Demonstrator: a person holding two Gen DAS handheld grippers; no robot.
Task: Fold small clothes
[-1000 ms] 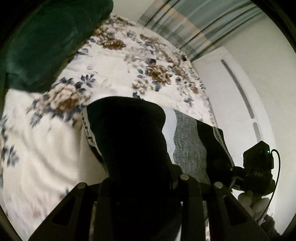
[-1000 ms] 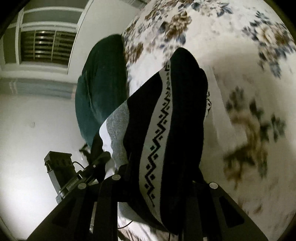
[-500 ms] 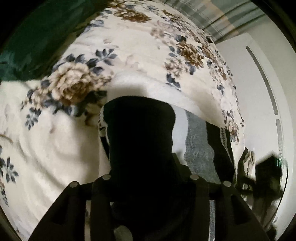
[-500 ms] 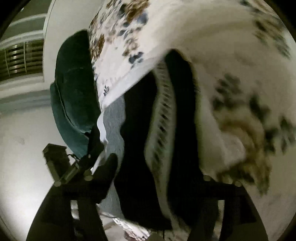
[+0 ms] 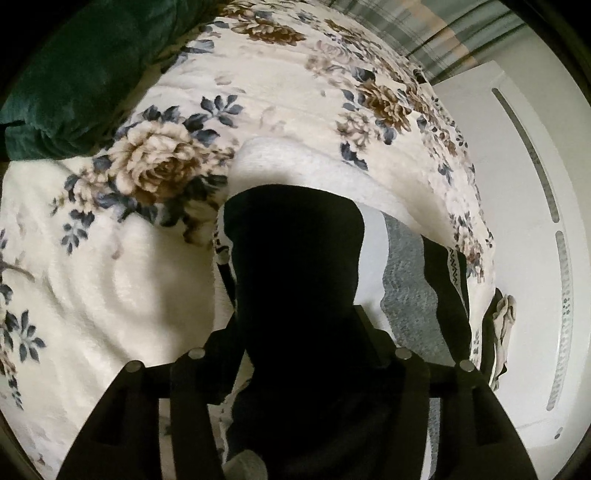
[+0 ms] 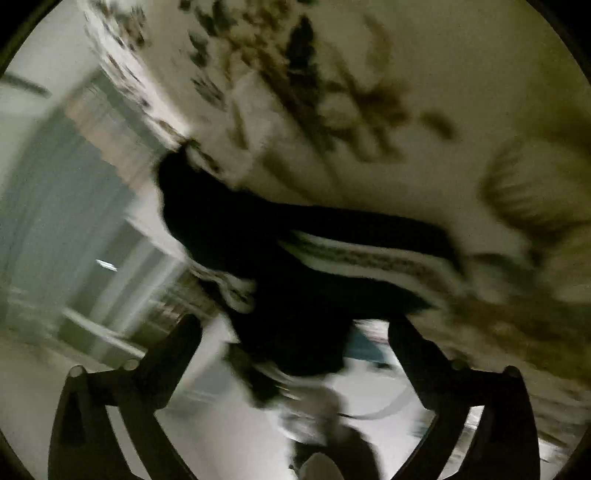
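A small black, white and grey patterned garment (image 5: 295,266) hangs over the near edge of a floral bed cover (image 5: 155,173). My left gripper (image 5: 295,332) is shut on its black part, which hides the fingertips. In the blurred right wrist view the same garment (image 6: 303,258) lies in front of my right gripper (image 6: 295,321), whose jaws stand wide apart with the cloth loose between them.
A dark green cushion (image 5: 74,74) lies at the far left of the bed. A white cabinet panel (image 5: 524,221) stands right of the bed. Striped curtains (image 5: 443,26) hang behind. A pale cloth (image 5: 504,317) hangs at the bed's right edge.
My right gripper has opened and let go of the garment, swinging fast so its view blurs. My left gripper keeps its hold and has moved closer over the bed.
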